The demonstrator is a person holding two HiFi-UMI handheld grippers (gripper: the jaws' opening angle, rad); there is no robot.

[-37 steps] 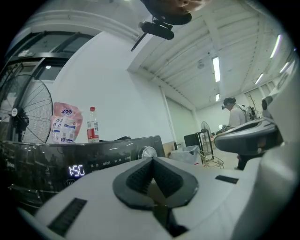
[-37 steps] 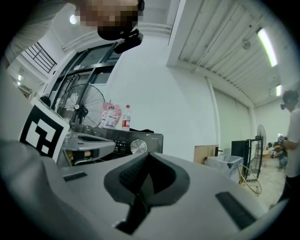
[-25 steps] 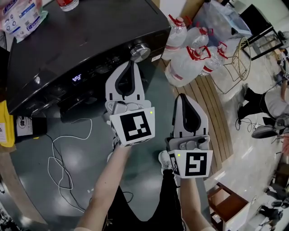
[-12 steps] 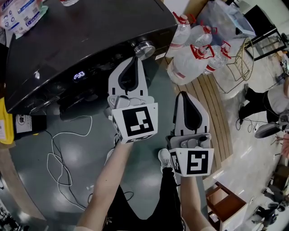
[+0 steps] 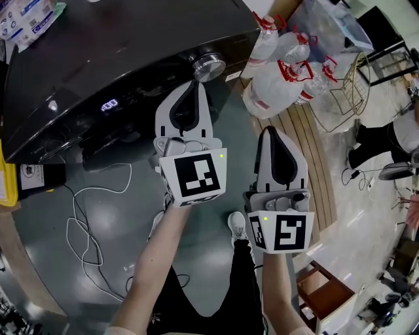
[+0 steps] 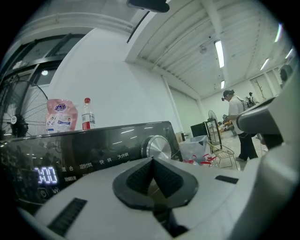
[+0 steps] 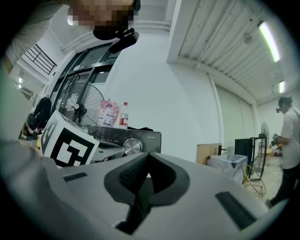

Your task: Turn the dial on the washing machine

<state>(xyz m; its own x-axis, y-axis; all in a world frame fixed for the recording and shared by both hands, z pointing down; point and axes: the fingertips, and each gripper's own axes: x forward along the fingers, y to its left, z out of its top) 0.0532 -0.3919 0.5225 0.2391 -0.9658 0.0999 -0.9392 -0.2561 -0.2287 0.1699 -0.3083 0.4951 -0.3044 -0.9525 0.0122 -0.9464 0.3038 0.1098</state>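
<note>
The black washing machine [image 5: 98, 46] fills the upper left of the head view. Its silver dial [image 5: 208, 65] sits at the right end of the front panel, and a lit display [image 5: 109, 105] glows further left. My left gripper [image 5: 194, 84] is shut and empty, its tip just below and left of the dial, not touching it. In the left gripper view the dial [image 6: 158, 147] stands just beyond the closed tips [image 6: 152, 159]. My right gripper [image 5: 270, 131] is shut and empty, lower right, away from the machine; its view shows the dial [image 7: 131, 146] far off.
Large water bottles [image 5: 281, 78] stand on a wooden pallet [image 5: 308, 150] right of the machine. A white cable [image 5: 85, 222] lies looped on the floor. A detergent pouch [image 5: 26, 19] rests on the machine top. A wire basket [image 5: 347, 85] and a person [image 5: 386, 141] are at right.
The machine and dial have slid slightly up and right in the head view. The display's digits have changed. Both grippers stay shut and keep nearly the same places.
</note>
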